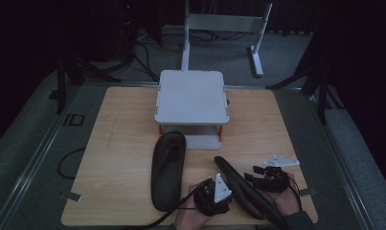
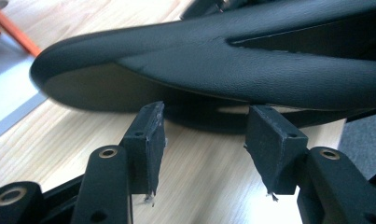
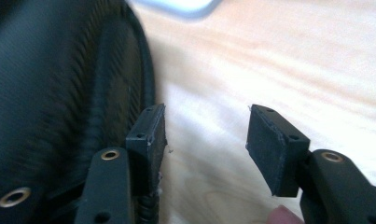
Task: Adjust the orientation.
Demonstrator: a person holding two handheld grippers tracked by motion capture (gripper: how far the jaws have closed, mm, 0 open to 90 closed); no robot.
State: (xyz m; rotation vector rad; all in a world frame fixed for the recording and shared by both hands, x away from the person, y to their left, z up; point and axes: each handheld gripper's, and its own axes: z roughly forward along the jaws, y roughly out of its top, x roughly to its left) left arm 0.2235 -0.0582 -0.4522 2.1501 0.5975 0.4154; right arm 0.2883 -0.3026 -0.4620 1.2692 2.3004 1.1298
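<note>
the black sandal on edge (image 1: pixel 243 189) lies between the two hands, long axis running away from the person, with the left gripper (image 1: pixel 214 195) open just short of its side and the right gripper (image 1: pixel 269 179) open beside its sole.

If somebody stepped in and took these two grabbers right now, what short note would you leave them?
Left gripper: jaws open, nothing between them, aimed at the side of the tilted slipper.
Right gripper: jaws open, nothing between the pads; one finger sits right beside the slipper's ribbed sole edge.
Things: the tilted slipper stands on edge between the two grippers, near the front of the wooden table. The other slipper lies flat to the left, its toe by the grey two-tier rack.
Done: no slipper on the rack yet.
Left: probably grip the tilted slipper and place both on the rack.
</note>
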